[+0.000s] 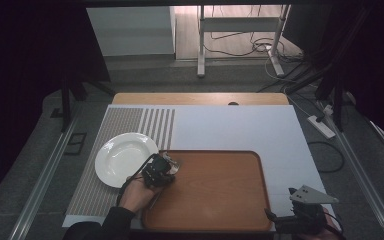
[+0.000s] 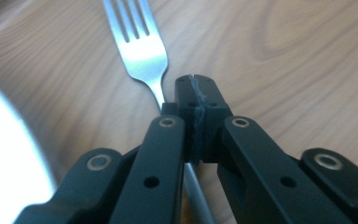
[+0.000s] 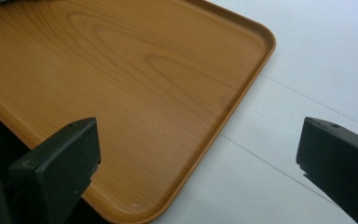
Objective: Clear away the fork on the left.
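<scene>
Fork (image 2: 142, 51), metal, four tines: lying on the wooden tray (image 1: 215, 200) near its left edge, tines pointing away from the left claw (image 2: 196, 100). Left claw jaws pressed together on the fork's neck, just below the tines; handle runs back beneath the jaws. In the high view the left claw (image 1: 166, 167) sits at the tray's upper-left corner, held by a hand (image 1: 137, 194) in a dark sleeve.

Plate (image 1: 125, 158), white, round: on the striped mat (image 1: 92, 192), just left of the tray and beside the left claw.

Tray, brown wood grain, rounded corners, raised rim: on the white surface (image 1: 240, 127).

Right claw (image 3: 198, 161): jaws spread wide, nothing between them, hovering over the tray's corner and the white surface beside it. In the high view the right claw (image 1: 275, 218) sits at the tray's lower-right corner.
</scene>
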Available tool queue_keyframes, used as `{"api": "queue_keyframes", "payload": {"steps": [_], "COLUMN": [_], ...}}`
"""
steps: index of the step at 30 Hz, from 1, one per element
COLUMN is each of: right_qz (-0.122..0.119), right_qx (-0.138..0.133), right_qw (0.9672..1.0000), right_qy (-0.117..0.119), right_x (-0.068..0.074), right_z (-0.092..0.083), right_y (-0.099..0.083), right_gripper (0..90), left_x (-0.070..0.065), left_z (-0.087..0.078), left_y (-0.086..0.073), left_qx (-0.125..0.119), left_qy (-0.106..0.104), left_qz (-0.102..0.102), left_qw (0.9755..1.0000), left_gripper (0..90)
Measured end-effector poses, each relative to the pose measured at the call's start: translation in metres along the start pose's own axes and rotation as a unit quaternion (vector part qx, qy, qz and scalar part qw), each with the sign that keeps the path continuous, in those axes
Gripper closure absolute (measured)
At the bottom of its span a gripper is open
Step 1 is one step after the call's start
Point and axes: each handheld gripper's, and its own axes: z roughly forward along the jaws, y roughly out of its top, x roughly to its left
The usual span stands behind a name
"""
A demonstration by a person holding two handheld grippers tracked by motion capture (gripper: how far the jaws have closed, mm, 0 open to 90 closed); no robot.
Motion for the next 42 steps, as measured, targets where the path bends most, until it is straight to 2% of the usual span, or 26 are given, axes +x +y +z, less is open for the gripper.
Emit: {"api": "queue_keyframes", "payload": {"steps": [12,15,20,23,27,28,30,34,42], "right_qz": [-0.004,-0.005,-0.008,-0.009,-0.010,-0.010,-0.010,-0.010,-0.009], "right_qx": [0.002,0.003,0.003,0.004,0.005,0.005,0.005,0.005,0.005], "right_qw": [1.0000,1.0000,1.0000,0.9999,0.9999,0.9999,0.9999,0.9999,0.9999], "right_qy": [0.002,0.002,0.004,0.003,0.004,0.005,0.005,0.005,0.005], "right_x": [0.001,0.001,0.001,0.002,0.002,0.002,0.002,0.002,0.002], "right_z": [0.000,0.000,0.000,0.000,0.001,0.000,0.000,0.000,0.001], "right_y": [0.000,0.000,0.000,0.000,0.000,0.000,0.000,0.000,0.000], "right_gripper": [0.1,0.1,0.1,0.1,0.1,0.1,0.1,0.1,0.1], "left_x": [0.018,0.022,0.023,0.021,0.018,0.018,0.018,0.019,0.017], "left_z": [-0.006,-0.007,-0.007,-0.010,-0.017,-0.019,-0.020,-0.024,-0.029], "left_y": [-0.012,-0.013,-0.014,-0.013,-0.012,-0.013,-0.013,-0.015,-0.020], "left_qx": [0.006,0.005,-0.002,-0.017,-0.036,-0.044,-0.048,-0.063,-0.081], "left_qy": [0.006,-0.002,-0.020,-0.028,-0.026,-0.022,-0.021,-0.016,-0.018], "left_qz": [-0.034,-0.047,-0.046,-0.037,-0.029,-0.028,-0.028,-0.027,-0.011], "left_qw": [0.9994,0.9989,0.9988,0.9988,0.9986,0.9984,0.9982,0.9976,0.9965], "left_gripper": [88.9,87.7,83.1,79.7,69.5,64.1,61.8,51.4,32.1]}}
